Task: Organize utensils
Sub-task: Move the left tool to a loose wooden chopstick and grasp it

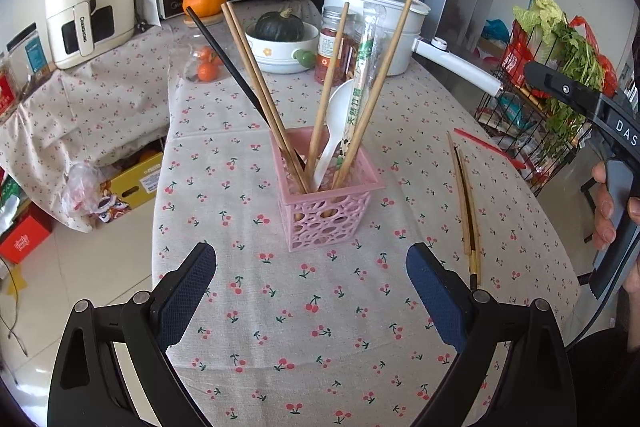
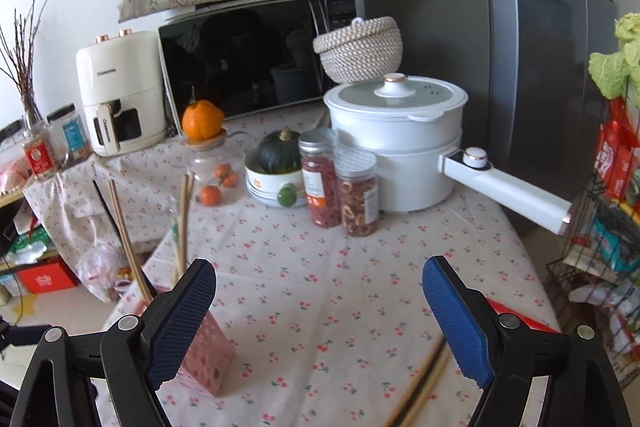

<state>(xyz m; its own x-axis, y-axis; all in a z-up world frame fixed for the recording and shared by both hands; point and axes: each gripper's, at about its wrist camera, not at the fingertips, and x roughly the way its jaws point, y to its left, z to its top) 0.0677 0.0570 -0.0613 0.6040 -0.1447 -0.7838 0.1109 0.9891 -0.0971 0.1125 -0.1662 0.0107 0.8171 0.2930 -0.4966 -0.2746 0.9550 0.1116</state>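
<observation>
Microwave (image 2: pixel 256 59), white pot (image 2: pixel 396 143), pumpkin (image 2: pixel 278 151), jars (image 2: pixel 320 179).

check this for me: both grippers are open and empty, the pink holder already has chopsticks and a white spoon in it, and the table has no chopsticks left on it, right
Not quite. Loose chopsticks still lie on the tablecloth, right of the pink holder, as the left wrist view shows. The rest holds: the left gripper and right gripper are open and empty, and the holder has chopsticks and a white spoon.
</observation>
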